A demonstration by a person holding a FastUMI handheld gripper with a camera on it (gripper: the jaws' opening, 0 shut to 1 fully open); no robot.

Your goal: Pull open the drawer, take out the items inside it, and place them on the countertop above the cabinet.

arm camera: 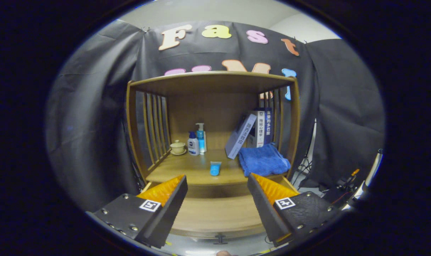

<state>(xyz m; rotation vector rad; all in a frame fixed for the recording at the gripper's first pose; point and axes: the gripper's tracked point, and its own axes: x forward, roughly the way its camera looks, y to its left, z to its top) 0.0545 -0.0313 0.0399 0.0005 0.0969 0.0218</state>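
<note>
I hold my claw (217,192) wide open with nothing in it. Between its fingers I see the smooth wooden drawer (215,215), pulled open. Beyond them, on the wooden desk (180,170), lie a small blue tube (215,168) and a soft, fluffy blue towel (263,160).

1 fisheye cam on tongs (217,185), facing fwd, level w/ cabinet (212,83) shelf, close above drawer (215,213).
</note>
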